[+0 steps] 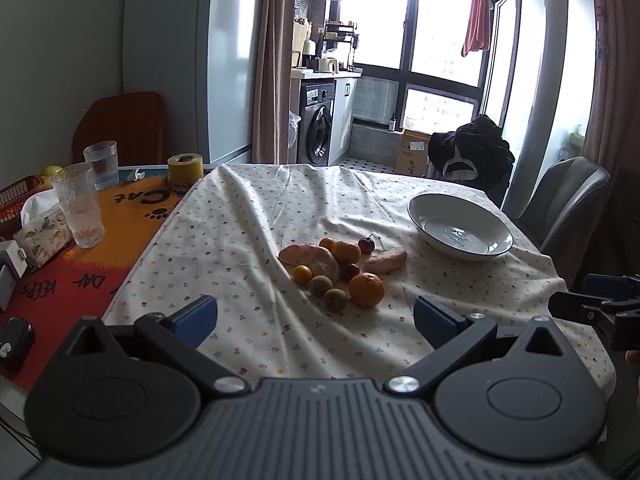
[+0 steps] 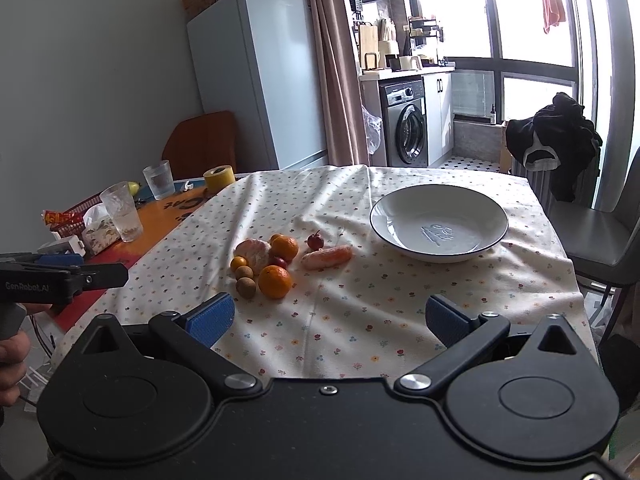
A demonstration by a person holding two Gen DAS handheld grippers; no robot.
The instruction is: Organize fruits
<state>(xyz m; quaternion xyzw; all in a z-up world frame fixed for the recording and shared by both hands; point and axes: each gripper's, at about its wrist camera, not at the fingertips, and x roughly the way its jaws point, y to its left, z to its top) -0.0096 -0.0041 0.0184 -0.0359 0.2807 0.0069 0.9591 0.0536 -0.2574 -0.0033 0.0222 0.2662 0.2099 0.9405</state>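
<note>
Orange citrus (image 2: 275, 281) and smaller fruit sit heaped beside the seemingly empty bowl (image 2: 438, 221), so both tools, left (image 1: 315, 317) and right (image 2: 330, 315), hover wide open, empty.

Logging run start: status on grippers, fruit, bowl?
Left gripper open, right gripper open, both empty. Fruit pile on tablecloth, bowl empty. Nothing in the way.

Left wrist view: looks forward and slightly down along the spread fingers of the left gripper (image 1: 316, 320) from the table's near edge, with the fruit pile (image 1: 336, 268) close ahead and the bowl (image 1: 460, 226) ahead to the right. Right wrist view: from beside it, the right gripper (image 2: 330, 322) faces the same way at similar nearness, fruit ahead-left, bowl ahead-right. Both share the cloth-covered table (image 2: 360, 320), kitchen and window; each catches the other gripper at its edge.
</note>
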